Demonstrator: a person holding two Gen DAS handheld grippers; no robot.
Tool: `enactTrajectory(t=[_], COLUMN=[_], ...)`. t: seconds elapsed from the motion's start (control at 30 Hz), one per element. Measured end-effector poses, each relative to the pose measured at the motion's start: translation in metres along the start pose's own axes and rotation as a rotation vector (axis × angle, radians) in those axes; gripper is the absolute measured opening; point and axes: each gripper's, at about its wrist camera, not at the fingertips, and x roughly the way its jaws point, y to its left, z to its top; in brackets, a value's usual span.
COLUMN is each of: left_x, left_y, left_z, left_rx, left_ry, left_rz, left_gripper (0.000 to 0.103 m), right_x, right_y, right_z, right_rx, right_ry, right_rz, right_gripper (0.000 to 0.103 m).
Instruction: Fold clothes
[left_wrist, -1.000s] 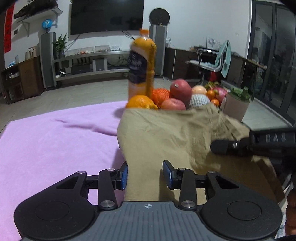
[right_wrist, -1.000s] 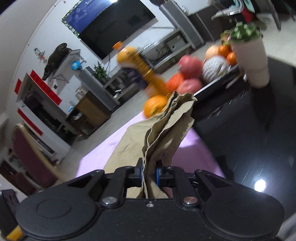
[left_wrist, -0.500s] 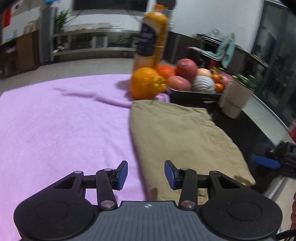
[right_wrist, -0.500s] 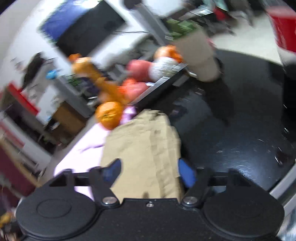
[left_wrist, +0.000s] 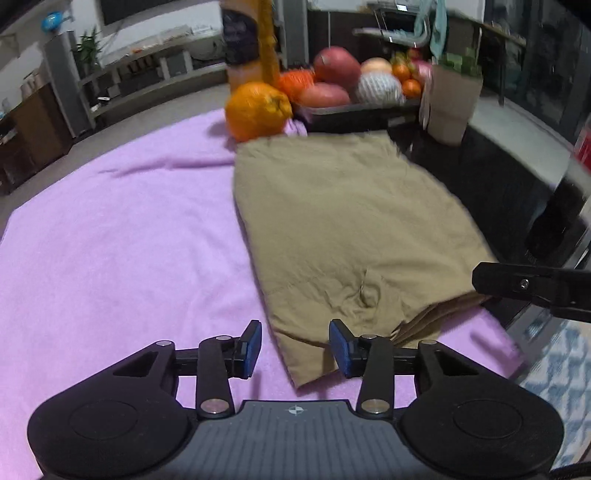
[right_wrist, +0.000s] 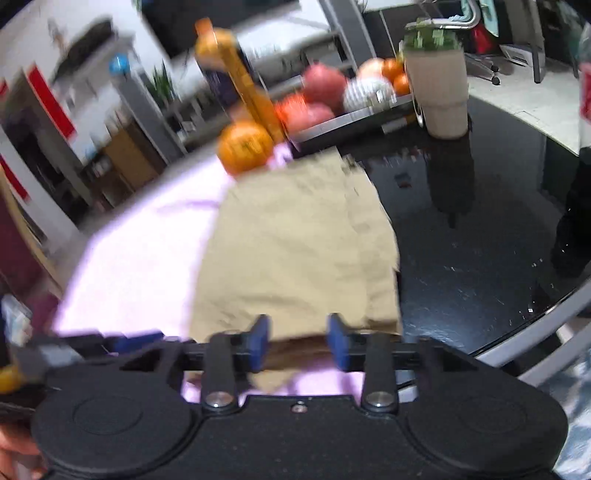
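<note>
A tan garment (left_wrist: 343, 229) lies folded flat on the pink cloth (left_wrist: 122, 240), its right edge reaching onto the black table; several layers show at its near right corner. It also shows in the right wrist view (right_wrist: 295, 243). My left gripper (left_wrist: 294, 349) is open and empty, just above the garment's near left corner. My right gripper (right_wrist: 297, 341) is open and empty at the garment's near edge; one of its fingers (left_wrist: 532, 286) shows at the right of the left wrist view.
A large orange (left_wrist: 256, 105) sits at the garment's far edge, with an orange juice bottle (left_wrist: 249, 40) and a fruit tray (left_wrist: 354, 107) behind it. A beige cup (right_wrist: 441, 92) stands on the glossy black table (right_wrist: 480, 258). The table edge is near right.
One second ago my right gripper was shut on the lifted garment; it has let go and opened, and the garment now lies flat. Both grippers have pulled back toward the near edge.
</note>
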Motion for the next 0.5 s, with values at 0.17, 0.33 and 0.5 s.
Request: enactTrajectory(t=[0.17, 0.33, 0.5], left_x=[-0.067, -0.102, -0.125], left_y=[0.010, 0.015, 0.015], left_z=[0.010, 0.003, -0.005], left_rx=[-0.037, -0.079, -0.108], left_ry=[-0.071, -0.073, -0.053], left_rz=[0.068, 0.035, -0.026], left_gripper=[0.066, 0.076, 0.082], right_x=[-0.051, -0.097, -0.118], right_y=[0.034, 0.071, 0.094], right_z=[0.011, 0.009, 0.007], right_rx=[-0.026, -0.108, -0.110], right_ry=[-0.044, -0.085, -0.062], right_rz=[0.026, -0.026, -0.163], right_gripper=[0.079, 0.103, 0.103])
